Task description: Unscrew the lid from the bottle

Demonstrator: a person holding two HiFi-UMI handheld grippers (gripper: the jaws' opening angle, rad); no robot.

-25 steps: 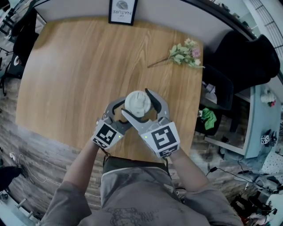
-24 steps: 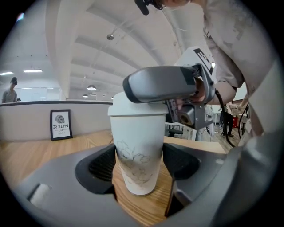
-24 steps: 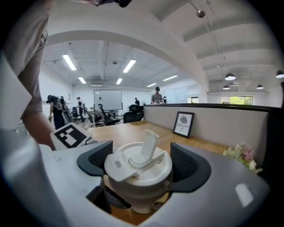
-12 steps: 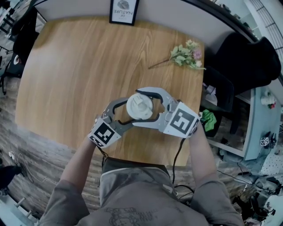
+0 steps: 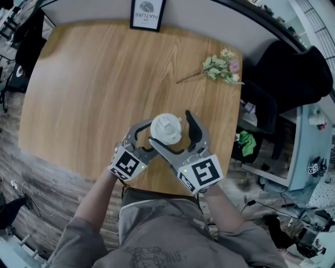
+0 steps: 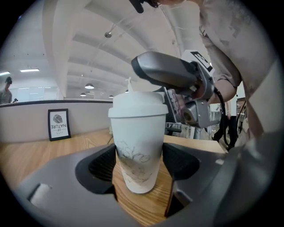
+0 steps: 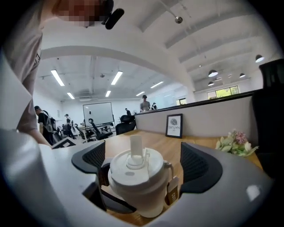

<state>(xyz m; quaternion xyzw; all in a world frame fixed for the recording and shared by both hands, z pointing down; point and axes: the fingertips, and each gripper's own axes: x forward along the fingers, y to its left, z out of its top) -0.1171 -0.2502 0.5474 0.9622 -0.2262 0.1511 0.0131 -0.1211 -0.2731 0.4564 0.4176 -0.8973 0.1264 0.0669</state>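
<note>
A white bottle (image 6: 137,146) with a faint flower drawing stands on the wooden table (image 5: 94,78). Its white lid (image 5: 166,128) carries an upright spout. My left gripper (image 6: 137,164) is shut on the bottle's body low down, one pad against each side. From the near right, my right gripper (image 5: 170,127) reaches over the lid (image 7: 135,170). Its jaws are opening, the lid sits between them, and a gap shows on both sides. In the left gripper view the right gripper (image 6: 173,75) hangs above the lid.
A framed print (image 5: 145,13) leans against the wall at the table's far edge. A sprig of flowers (image 5: 220,67) lies at the far right. A black chair (image 5: 293,68) stands beyond the right edge. The bottle is close to the near edge.
Half a second ago the right gripper was turned out to the right with its jaws on the lid. It has swung back toward me and its jaws have spread. The left gripper has stayed put.
</note>
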